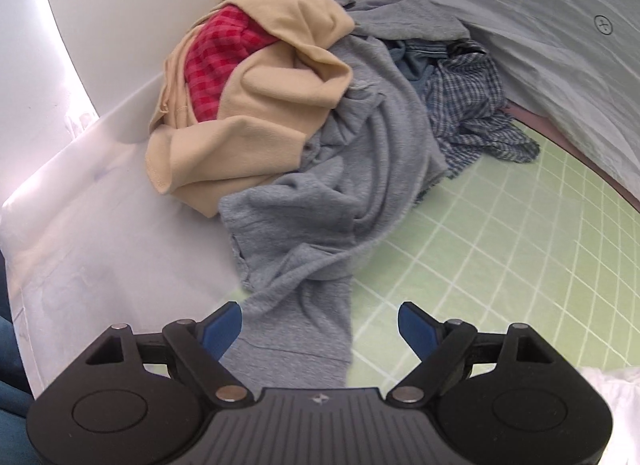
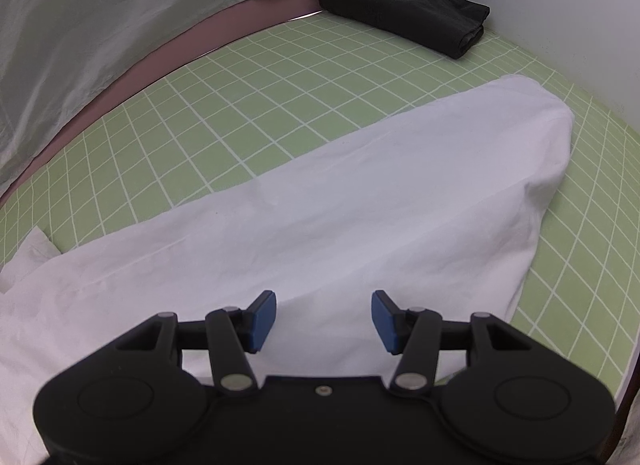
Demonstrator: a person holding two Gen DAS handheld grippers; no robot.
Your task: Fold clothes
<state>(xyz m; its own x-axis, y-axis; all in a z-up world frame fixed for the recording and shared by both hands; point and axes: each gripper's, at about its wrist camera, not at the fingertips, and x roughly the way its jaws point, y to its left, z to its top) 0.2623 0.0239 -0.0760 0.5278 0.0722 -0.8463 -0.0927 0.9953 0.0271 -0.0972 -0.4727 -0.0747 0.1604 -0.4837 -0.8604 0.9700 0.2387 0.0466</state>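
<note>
In the left wrist view a heap of unfolded clothes lies on the green grid mat [image 1: 500, 249]: a grey shirt [image 1: 344, 185] in front, a beige garment [image 1: 256, 105] over a red checked one [image 1: 224, 65], and a blue plaid shirt [image 1: 476, 113] behind. My left gripper [image 1: 320, 321] is open, its jaws either side of the grey shirt's sleeve. In the right wrist view a white garment [image 2: 340, 205] lies spread on the mat [image 2: 240, 105]. My right gripper [image 2: 323, 315] is open just above it. A folded black garment [image 2: 404, 1] sits at the far right corner.
A white wall [image 1: 132, 13] stands left of the heap and a white wall [image 2: 560, 5] right of the black garment. A pale crinkled sheet [image 2: 100, 25] hangs behind the mat's far edge, also in the left wrist view [image 1: 540, 25].
</note>
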